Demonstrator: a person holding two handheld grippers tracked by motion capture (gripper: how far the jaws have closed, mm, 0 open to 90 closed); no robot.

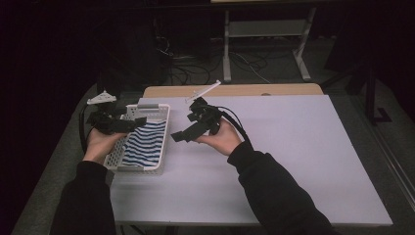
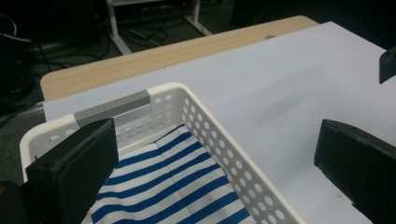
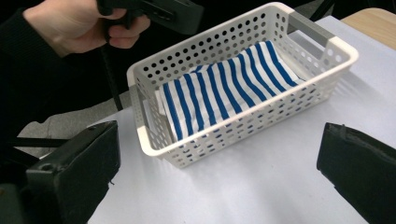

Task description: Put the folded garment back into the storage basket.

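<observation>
High view looks down on a pale worktop with a white perforated basket at about nine o'clock, near the left edge. A folded cloth with blue and white stripes lies flat inside the basket. The left gripper hovers over the basket's left rim, and the right gripper hangs just off the basket's right wall, toward the centre of the worktop. Both grippers have their jaws apart and hold nothing. The cloth looks light, soft and limp, so it will likely sag and unfold when lifted; a folded edge or a corner pinched through all its layers seems the safest place to take hold. The basket looks like stiff, light plastic that may slide if nudged. Left gripper view sits close over the basket's far corner, showing a grey handle strip on the end wall and the cloth's crease lines. Right gripper view instead takes in the whole basket from the side, the cloth filling most of its floor, and the person's left hand at eleven o'clock.
</observation>
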